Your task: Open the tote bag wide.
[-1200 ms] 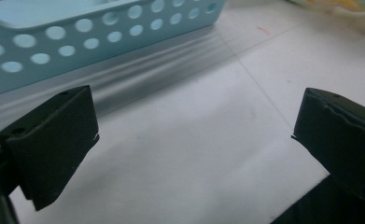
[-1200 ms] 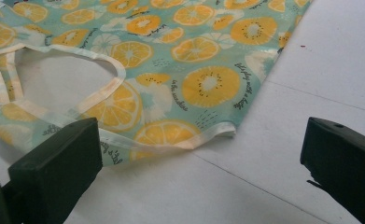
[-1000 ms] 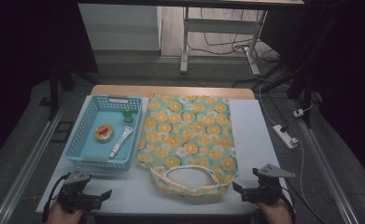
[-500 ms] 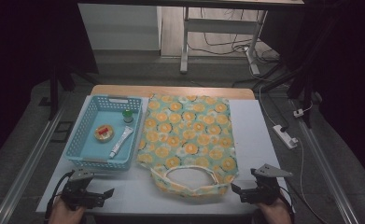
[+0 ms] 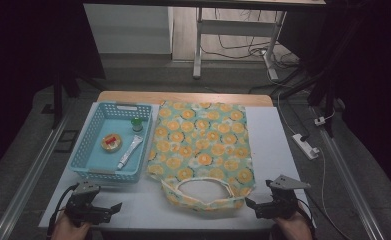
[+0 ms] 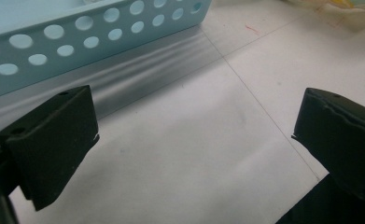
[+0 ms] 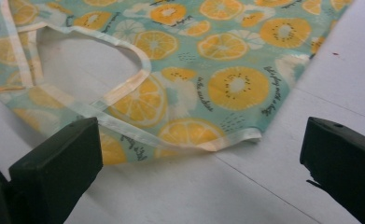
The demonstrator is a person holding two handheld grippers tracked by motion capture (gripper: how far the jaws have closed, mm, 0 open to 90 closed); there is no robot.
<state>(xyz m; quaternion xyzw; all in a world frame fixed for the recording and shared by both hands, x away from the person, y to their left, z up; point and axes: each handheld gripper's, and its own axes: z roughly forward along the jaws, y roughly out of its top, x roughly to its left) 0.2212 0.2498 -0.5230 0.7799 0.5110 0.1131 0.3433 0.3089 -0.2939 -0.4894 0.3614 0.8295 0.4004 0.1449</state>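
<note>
A tote bag [image 5: 200, 150] printed with orange slices lies flat in the middle of the white table [image 5: 275, 150], its cream handle loop [image 5: 200, 182] toward me. My left gripper [image 5: 112, 208] rests open on the table's near left, just in front of the light blue basket [image 5: 90, 145]. Its jaws [image 6: 194, 135] stand wide apart over bare table, with the perforated basket wall [image 6: 77, 37] ahead. My right gripper [image 5: 253, 206] is open at the near right, beside the bag's near right corner. Between its jaws [image 7: 201, 140] I see the bag's hem and handle [image 7: 124, 88].
Inside the basket lie a small green-capped bottle [image 5: 137, 123], a round yellow and red item [image 5: 111, 142] and a white tube [image 5: 130, 151]. A power strip [image 5: 305, 145] lies on the floor to the right. Bare table shows right of the bag and along the near edge.
</note>
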